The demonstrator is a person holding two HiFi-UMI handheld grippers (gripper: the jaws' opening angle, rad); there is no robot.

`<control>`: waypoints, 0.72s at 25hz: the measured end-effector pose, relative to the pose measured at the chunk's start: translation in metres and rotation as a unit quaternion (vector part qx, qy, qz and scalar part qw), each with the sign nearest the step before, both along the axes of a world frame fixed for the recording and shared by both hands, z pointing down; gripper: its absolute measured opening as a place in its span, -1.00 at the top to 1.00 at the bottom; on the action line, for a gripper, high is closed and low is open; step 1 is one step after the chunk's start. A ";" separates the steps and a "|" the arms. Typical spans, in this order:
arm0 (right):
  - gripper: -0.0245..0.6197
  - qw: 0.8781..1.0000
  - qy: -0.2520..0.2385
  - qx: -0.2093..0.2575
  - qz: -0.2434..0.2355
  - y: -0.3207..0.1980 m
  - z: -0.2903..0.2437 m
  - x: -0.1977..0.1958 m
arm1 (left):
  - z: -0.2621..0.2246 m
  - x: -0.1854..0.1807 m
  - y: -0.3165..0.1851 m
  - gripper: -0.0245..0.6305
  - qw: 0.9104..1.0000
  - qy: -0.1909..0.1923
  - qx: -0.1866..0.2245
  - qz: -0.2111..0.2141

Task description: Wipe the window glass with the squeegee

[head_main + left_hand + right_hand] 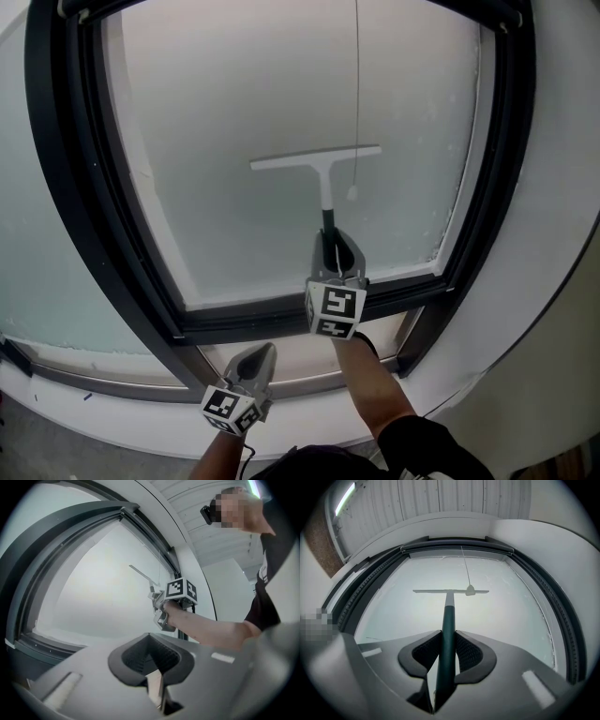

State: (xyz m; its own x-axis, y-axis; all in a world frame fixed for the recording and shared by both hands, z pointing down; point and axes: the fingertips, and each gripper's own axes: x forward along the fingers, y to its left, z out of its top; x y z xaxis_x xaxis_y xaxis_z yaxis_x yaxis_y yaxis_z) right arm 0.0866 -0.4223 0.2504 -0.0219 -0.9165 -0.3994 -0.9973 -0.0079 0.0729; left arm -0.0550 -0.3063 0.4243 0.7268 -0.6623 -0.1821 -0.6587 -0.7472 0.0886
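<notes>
The squeegee (316, 159) has a white blade and neck and a dark green handle. Its blade lies flat and level against the frosted window glass (225, 197), about mid-pane. My right gripper (336, 247) is shut on the handle from below. In the right gripper view the handle (448, 634) runs up between the jaws to the blade (440, 591). My left gripper (257, 360) hangs lower left, by the bottom frame, with its jaws together and nothing in them. The left gripper view shows the right gripper (161, 605) and the squeegee (140, 573) from the side.
A dark window frame (94, 206) surrounds the pane. A thin blind cord with a small white pull (353, 192) hangs just right of the squeegee neck, touching the blade end in the right gripper view (470, 591). A white sill (112, 403) runs below.
</notes>
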 end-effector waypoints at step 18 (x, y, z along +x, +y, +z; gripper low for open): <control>0.63 0.999 -0.004 -0.049 -0.017 0.006 0.060 -0.013 | -0.014 0.012 -0.023 0.93 1.000 -0.007 0.019 0.001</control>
State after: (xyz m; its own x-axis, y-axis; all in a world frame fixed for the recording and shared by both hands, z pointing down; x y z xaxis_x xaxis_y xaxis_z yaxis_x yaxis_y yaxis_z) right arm 0.0736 -0.4158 0.3108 -0.0510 -0.9503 -0.3072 -0.9974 0.0327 0.0644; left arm -0.0434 -0.3290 0.4102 0.7307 -0.6537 -0.1966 -0.6583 -0.7511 0.0507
